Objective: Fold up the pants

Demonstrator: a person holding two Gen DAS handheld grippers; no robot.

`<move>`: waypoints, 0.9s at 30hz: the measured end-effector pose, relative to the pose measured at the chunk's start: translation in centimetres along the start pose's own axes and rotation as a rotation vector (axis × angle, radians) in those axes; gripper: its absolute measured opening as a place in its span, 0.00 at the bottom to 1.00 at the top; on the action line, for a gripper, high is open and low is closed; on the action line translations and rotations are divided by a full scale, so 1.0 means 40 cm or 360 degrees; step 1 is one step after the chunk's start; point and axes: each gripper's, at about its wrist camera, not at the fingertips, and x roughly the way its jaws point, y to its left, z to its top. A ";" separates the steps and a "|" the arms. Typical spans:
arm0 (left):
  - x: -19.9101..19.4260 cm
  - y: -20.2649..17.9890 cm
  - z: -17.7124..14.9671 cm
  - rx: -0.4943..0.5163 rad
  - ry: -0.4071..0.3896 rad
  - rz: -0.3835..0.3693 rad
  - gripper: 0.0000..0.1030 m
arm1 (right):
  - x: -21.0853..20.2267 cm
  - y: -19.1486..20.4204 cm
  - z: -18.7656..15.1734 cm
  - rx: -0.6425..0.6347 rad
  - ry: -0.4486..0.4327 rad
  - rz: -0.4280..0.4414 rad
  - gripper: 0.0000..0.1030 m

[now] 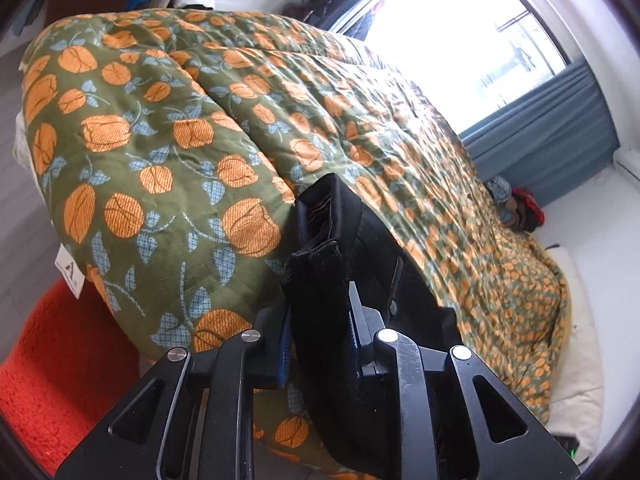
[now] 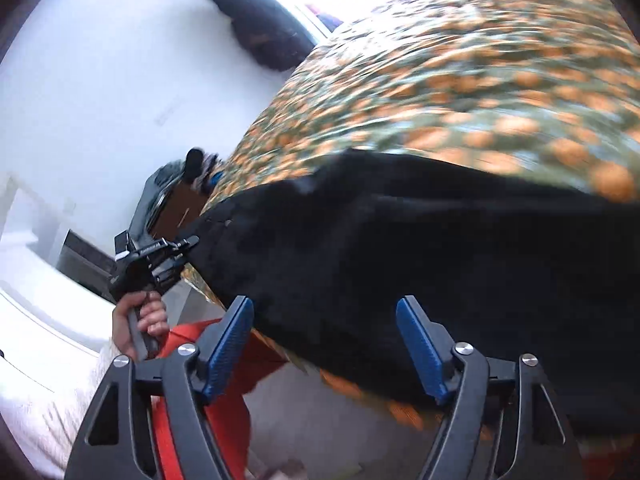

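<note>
The black pants (image 2: 420, 248) lie spread over the green quilt with orange flowers (image 1: 168, 152) on the bed. My left gripper (image 1: 320, 312) is shut on a bunched end of the black pants (image 1: 320, 264), which stands up between its blue pads. In the right wrist view the left gripper (image 2: 188, 246) pinches the pants' far left corner, held by a hand (image 2: 140, 320). My right gripper (image 2: 326, 320) is open, its blue pads (image 2: 420, 348) apart just in front of the near edge of the pants, holding nothing. That view is motion-blurred.
A red fluffy rug (image 1: 52, 368) lies on the floor by the bed's near corner. A bright window with a blue curtain (image 1: 560, 120) is behind the bed. Clothes (image 1: 520, 208) lie by the wall. A white pillow (image 1: 576, 360) lies at the right.
</note>
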 end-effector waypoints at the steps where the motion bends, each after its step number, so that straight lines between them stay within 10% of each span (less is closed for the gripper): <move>1: -0.008 -0.003 -0.002 0.0010 -0.0005 -0.0007 0.21 | 0.049 0.007 0.023 0.0009 0.0022 0.0014 0.71; 5: -0.044 -0.053 -0.007 0.0131 -0.0028 -0.0019 0.20 | 0.239 -0.061 0.027 0.0243 0.0311 -0.0043 0.69; 10: -0.124 -0.243 -0.041 0.0510 -0.0062 -0.0066 0.20 | 0.102 -0.057 0.024 0.0258 0.0052 0.0078 0.70; 18: -0.094 -0.708 -0.334 0.1211 0.0113 -0.0366 0.22 | -0.298 -0.175 -0.092 0.0138 -0.0481 -0.0403 0.73; 22: 0.083 -0.821 -0.567 0.1382 0.0488 -0.0413 0.64 | -0.393 -0.245 -0.157 0.0226 -0.0638 -0.0553 0.73; 27: 0.114 -0.811 -0.659 0.1441 0.0643 -0.0368 0.64 | -0.440 -0.332 -0.207 0.0419 -0.0669 -0.0499 0.73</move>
